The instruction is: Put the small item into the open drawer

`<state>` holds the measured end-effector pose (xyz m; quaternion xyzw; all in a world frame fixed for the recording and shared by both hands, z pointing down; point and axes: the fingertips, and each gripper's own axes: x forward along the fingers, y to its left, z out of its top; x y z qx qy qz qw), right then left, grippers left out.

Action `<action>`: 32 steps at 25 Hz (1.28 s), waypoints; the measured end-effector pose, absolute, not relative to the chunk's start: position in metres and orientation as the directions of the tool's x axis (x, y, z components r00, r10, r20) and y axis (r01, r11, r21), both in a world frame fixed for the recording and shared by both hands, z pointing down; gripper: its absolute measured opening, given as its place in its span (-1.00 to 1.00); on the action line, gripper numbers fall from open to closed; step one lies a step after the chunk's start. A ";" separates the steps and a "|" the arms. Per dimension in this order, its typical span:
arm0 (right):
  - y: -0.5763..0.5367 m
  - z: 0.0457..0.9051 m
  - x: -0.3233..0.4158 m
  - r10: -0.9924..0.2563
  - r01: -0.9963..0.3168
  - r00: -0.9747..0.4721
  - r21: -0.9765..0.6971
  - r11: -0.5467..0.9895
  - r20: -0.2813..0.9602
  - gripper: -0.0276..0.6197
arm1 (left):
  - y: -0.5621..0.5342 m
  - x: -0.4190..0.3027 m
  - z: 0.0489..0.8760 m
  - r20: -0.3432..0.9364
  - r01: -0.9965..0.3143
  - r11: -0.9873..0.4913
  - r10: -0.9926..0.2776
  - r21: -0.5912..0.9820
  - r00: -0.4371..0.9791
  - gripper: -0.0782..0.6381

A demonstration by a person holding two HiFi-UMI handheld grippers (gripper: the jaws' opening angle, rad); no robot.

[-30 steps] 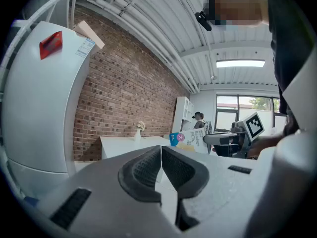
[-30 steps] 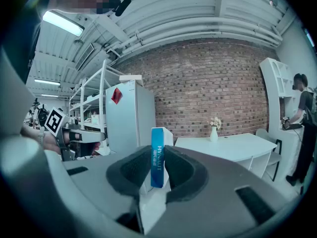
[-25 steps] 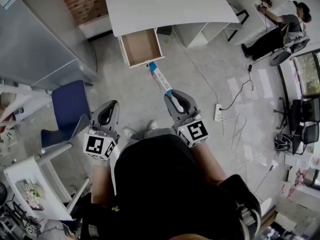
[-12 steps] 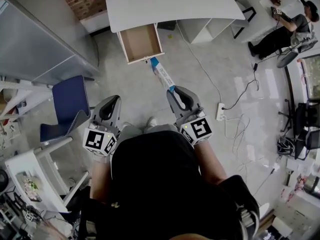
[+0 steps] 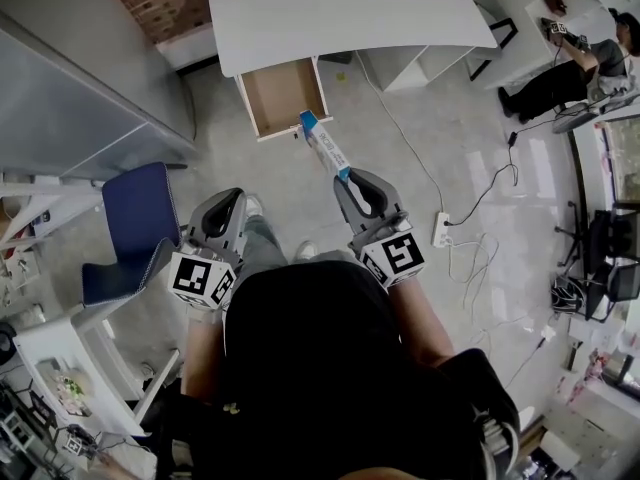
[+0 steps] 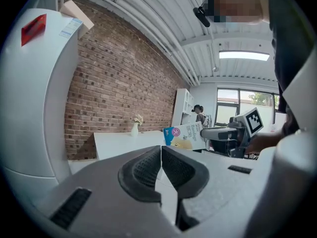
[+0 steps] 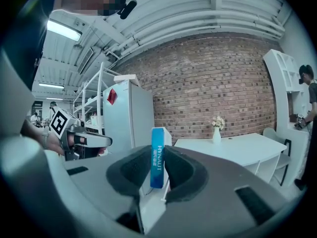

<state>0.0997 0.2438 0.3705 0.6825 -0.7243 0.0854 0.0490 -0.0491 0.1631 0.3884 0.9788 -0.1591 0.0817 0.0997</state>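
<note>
Item: bandage box (image 5: 323,146) being clamped edgewise in right gripper (image 5: 347,175) | left gripper (image 5: 230,201) being held closed (empty) | box being held just short of open drawer (image 5: 280,93); best lowered level past front rim

Wears a black top (image 5: 320,368) with short sleeves, and grey trousers (image 5: 268,253). Has a left gripper (image 5: 224,204) and a right gripper (image 5: 352,180) of one build: grey moulded shells, rounded at the front, with slotted recesses on the upper faces. Dark ribbed pads (image 6: 143,170) line the jaws. Bears a white left cube (image 5: 200,280) and a white right cube (image 5: 392,258) at the rear ends, each face printed with a black square marker.
</note>
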 end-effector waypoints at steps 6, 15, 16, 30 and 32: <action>0.172 0.372 0.110 -0.976 -0.998 -0.028 -0.061 0.015 0.218 -0.64 | 0.087 -0.033 0.389 0.200 -0.278 -0.948 -0.245 0.158 0.949 -0.76; 0.071 0.382 0.112 -0.968 -0.999 0.018 -0.038 -0.028 0.252 -0.64 | -0.015 -0.029 0.393 0.221 -0.199 -0.965 -0.160 0.170 0.962 -0.76; 0.062 0.383 0.112 -0.965 -0.999 0.022 -0.043 -0.034 0.260 -0.64 | -0.022 -0.029 0.396 0.225 -0.189 -0.967 -0.149 0.171 0.963 -0.76; 0.000 0.428 0.132 -0.911 -0.995 -0.068 -0.089 0.035 0.407 -0.64 | -0.070 -0.013 0.409 0.274 -0.283 -0.934 -0.220 0.218 0.936 -0.76; -0.007 0.434 0.138 -0.905 -0.994 -0.097 -0.088 0.066 0.415 -0.64 | -0.074 -0.008 0.409 0.272 -0.318 -0.920 -0.254 0.227 0.928 -0.76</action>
